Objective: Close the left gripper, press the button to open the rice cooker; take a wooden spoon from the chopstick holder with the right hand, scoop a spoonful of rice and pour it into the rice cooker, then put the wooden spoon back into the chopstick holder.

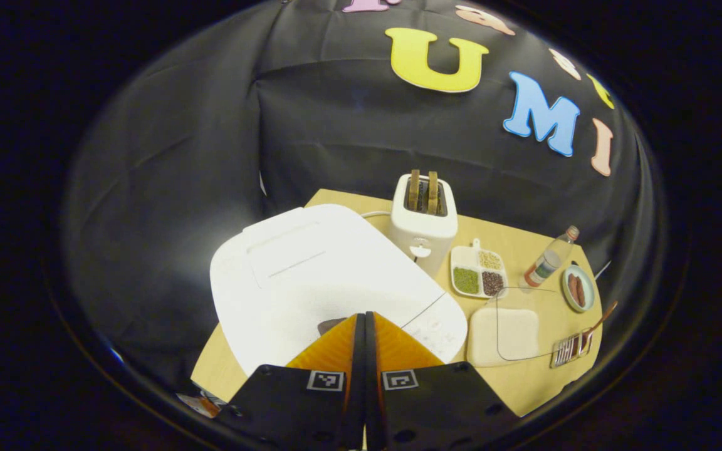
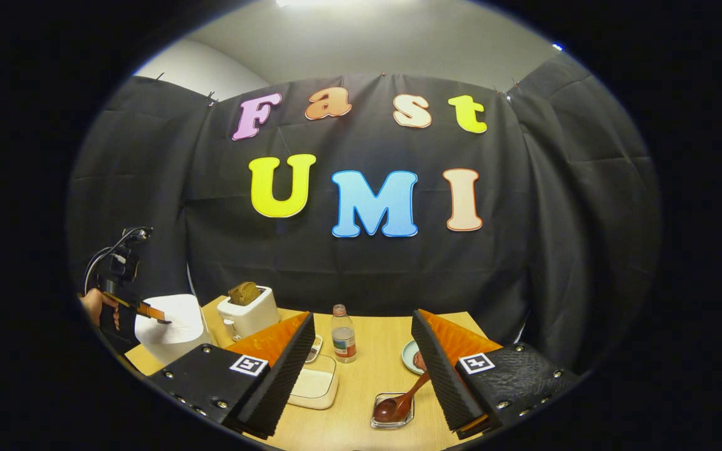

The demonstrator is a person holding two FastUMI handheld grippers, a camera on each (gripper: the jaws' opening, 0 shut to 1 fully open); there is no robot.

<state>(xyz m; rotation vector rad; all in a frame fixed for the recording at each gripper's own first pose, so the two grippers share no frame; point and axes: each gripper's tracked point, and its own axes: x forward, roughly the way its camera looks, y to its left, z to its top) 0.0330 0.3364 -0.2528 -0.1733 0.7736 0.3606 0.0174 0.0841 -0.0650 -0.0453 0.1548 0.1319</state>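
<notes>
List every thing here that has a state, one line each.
White rice cooker: lid shut.
White toaster: two bread slices standing in its slots.
Clear plastic bottle: upright, capped.
Brown wooden spoon: resting in the clear chopstick holder.
Left tool: shut, over the cooker.
Right tool: open.

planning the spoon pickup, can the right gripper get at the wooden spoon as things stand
Probably yes. The right gripper is open, and the wooden spoon lies in its holder just ahead between the fingers, with nothing standing in the way.
</notes>
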